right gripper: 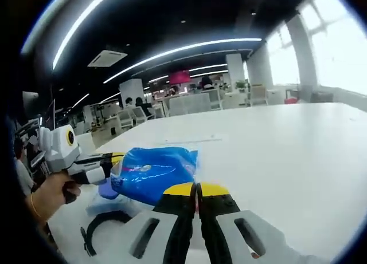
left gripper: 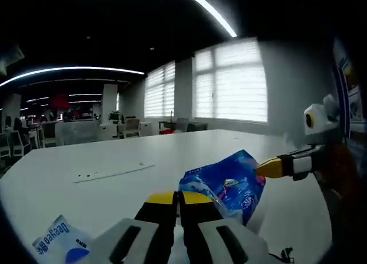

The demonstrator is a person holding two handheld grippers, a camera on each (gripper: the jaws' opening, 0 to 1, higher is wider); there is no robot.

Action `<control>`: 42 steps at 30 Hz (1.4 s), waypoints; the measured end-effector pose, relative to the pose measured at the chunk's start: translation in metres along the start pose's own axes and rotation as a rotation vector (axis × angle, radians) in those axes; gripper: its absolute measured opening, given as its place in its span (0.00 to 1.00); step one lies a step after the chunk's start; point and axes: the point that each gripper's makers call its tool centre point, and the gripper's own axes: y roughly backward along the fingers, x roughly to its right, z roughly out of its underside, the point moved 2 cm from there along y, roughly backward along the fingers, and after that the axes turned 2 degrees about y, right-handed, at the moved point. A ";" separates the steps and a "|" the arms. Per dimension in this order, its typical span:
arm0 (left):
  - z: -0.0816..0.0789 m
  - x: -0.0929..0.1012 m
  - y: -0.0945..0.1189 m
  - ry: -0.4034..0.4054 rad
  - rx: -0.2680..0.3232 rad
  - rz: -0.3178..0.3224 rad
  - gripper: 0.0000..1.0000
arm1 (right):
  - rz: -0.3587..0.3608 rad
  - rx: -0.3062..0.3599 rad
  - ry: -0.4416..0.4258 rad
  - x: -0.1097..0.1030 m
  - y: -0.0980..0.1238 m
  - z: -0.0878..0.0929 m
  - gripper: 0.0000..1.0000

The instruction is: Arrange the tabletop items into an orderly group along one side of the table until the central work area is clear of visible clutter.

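A shiny blue snack bag (left gripper: pixel 226 184) hangs just above the white table (left gripper: pixel 172 149), stretched between both grippers. My left gripper (left gripper: pixel 178 199) is shut, its yellow tips pinching the bag's near corner. From the right, the right gripper (left gripper: pixel 268 168) reaches in and meets the bag's far edge. In the right gripper view the same blue bag (right gripper: pixel 152 172) sits right above my right gripper (right gripper: pixel 196 189), which is shut on its edge, while the left gripper (right gripper: pixel 112 160) holds the opposite end, a hand (right gripper: pixel 51 195) behind it.
A white packet with blue print (left gripper: pixel 57 241) lies near the left gripper. A pale blue packet (right gripper: pixel 106 205) and a black cable (right gripper: pixel 97 224) lie below the bag. A thin clear strip (left gripper: pixel 112 173) rests mid-table. Office chairs and desks stand beyond the table (right gripper: pixel 287 149).
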 end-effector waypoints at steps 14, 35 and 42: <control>0.004 0.000 -0.012 -0.017 -0.003 -0.005 0.00 | 0.003 0.005 -0.038 0.009 -0.007 0.003 0.00; 0.014 0.002 -0.025 -0.034 -0.028 -0.007 0.00 | 0.010 0.002 -0.169 0.026 -0.021 0.013 0.00; 0.019 0.005 -0.029 -0.064 -0.042 -0.010 0.00 | 0.020 -0.004 -0.160 0.030 -0.025 0.016 0.00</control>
